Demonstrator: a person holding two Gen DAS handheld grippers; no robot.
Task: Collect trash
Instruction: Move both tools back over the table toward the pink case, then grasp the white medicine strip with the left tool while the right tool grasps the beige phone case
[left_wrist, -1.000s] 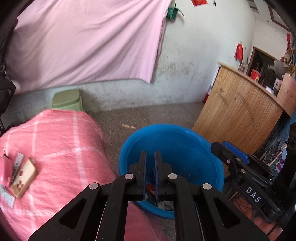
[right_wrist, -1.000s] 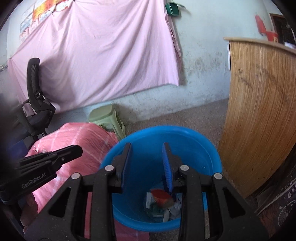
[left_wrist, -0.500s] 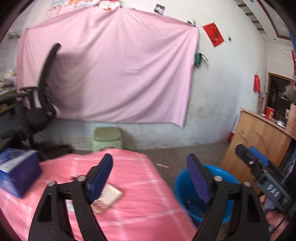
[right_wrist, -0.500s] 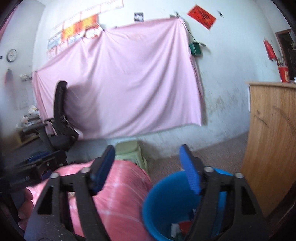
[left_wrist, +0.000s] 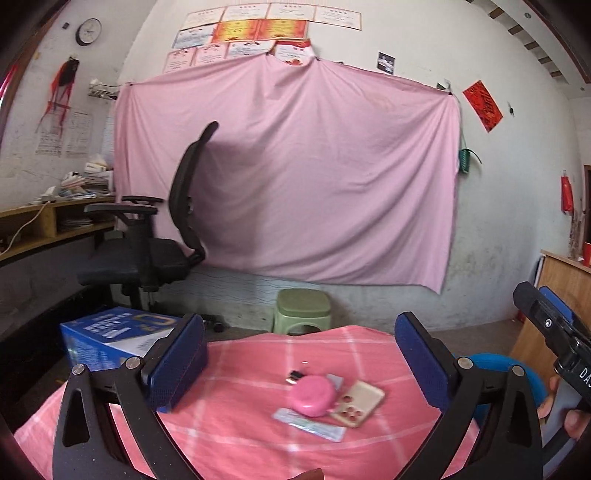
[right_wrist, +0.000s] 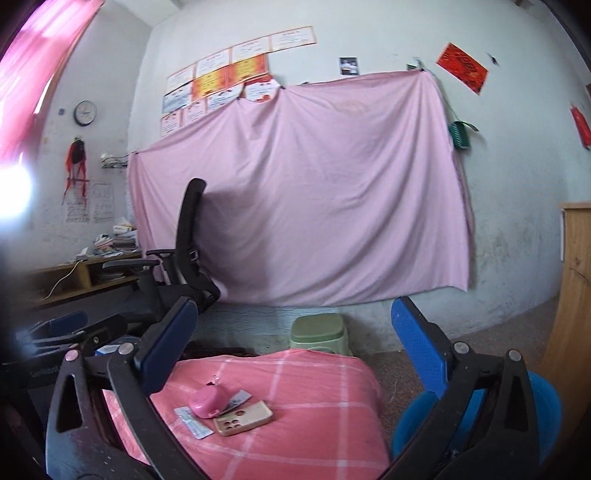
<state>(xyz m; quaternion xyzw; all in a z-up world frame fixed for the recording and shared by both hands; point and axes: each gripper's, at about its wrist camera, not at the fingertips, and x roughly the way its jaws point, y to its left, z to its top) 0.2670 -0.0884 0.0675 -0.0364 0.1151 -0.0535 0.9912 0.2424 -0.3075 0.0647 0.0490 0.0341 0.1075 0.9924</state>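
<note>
Both tongs stand spread wide with nothing between their blue pads, and their jaws have just been opening. The left tongs look level over a table draped in a pink checked cloth. On it lie a round pink case, a beige phone face down just beside it, and a flat foil strip (possibly a wrapper, too blurred to tell) poking out from under the case. A blue box sits at the table's left end. The right tongs face the same spread, and the blue bin stands on the floor off the table's right side. A green stool stands behind the table.
</note>
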